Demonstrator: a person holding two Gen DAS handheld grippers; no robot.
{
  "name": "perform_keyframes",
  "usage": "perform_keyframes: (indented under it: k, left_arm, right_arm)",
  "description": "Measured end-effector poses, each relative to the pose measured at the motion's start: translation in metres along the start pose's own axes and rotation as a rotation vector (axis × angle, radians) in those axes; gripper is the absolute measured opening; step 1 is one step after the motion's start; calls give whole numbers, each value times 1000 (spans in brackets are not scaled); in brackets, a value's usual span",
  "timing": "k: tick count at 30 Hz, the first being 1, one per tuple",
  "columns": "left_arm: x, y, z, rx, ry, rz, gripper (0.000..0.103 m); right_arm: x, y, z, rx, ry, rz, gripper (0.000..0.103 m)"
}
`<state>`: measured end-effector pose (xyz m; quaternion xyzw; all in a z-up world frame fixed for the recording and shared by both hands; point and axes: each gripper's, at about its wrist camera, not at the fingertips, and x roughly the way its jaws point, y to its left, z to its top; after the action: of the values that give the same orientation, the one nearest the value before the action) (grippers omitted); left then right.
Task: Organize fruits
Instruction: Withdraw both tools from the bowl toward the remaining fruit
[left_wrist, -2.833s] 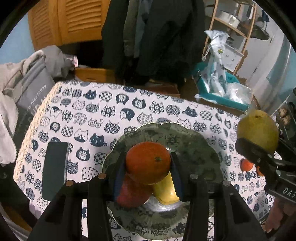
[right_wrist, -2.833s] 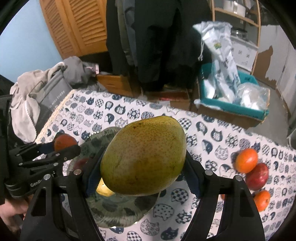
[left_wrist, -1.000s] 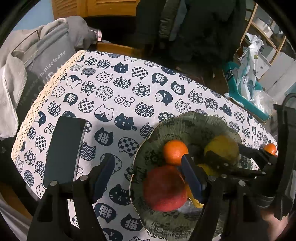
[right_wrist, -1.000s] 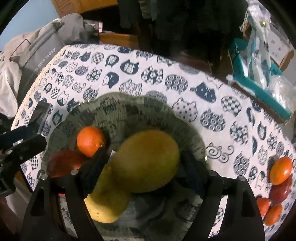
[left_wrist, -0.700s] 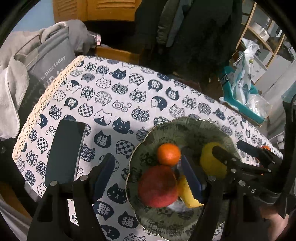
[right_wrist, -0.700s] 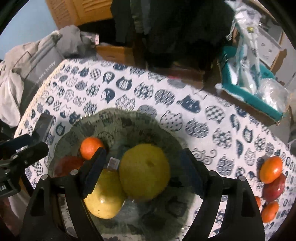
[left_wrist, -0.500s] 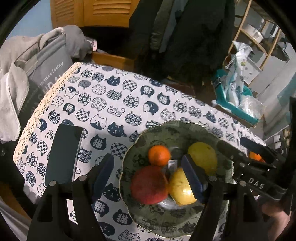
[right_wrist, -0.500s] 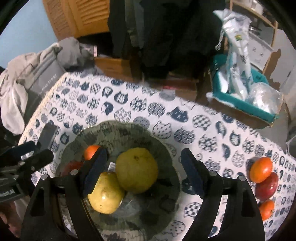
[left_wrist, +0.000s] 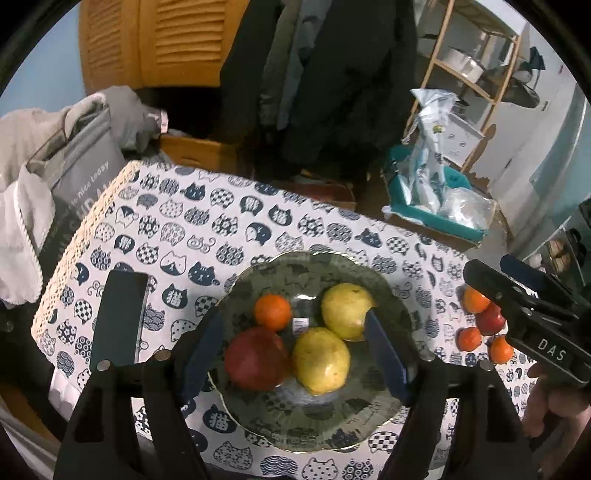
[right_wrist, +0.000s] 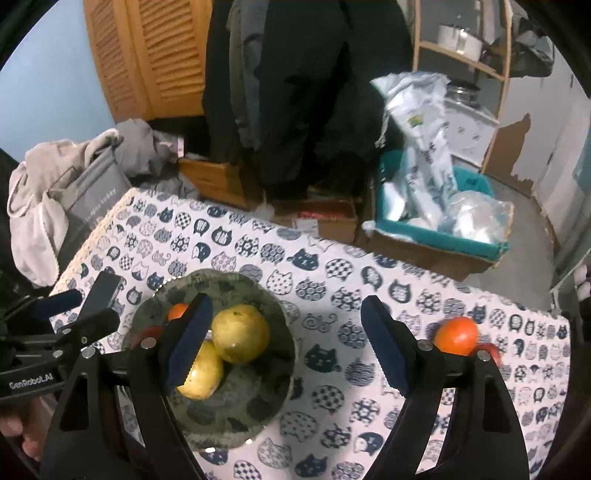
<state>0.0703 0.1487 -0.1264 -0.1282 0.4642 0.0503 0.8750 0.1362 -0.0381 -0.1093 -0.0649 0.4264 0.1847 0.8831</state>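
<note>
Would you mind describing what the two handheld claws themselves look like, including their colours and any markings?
Both are matte black plastic frames with two angled arms, each tipped by a dark blue ridged pad and dotted with silver round studs. The left claw shows white "GenRobot.AI" lettering on its body in the right wrist view; the right claw shows white "DAS" lettering in the left wrist view. Bare fingers hold each; no cables or sleeves are visible.

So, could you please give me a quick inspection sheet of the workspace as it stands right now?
Surface: table under a cat-print cloth.
Job's things: plate holding an orange, a red apple and two yellow fruits; loose oranges and apples lie on the cloth to its right.
Clutter: phone left of the plate.
Grippers: left gripper and right gripper both open, holding nothing.
Cables: nothing seen.
Surroundings: hanging coats, teal bin, wooden shelf.
</note>
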Motion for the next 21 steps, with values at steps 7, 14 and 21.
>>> perform_keyframes:
  k: [7,14,21]
  left_arm:
    - [-22,-25,-2,61,-46,0,83]
    - [-42,-50,-3,107,-81,-24,87]
    - [-59,-81,-7,160,-109,-57,90]
  right_arm:
    - [-40,-16,-7,-2,-52,-32,83]
    - [-75,-35,-18,6,-91,-63,83]
    - [-107,-55,-31,18,-120,-92,83]
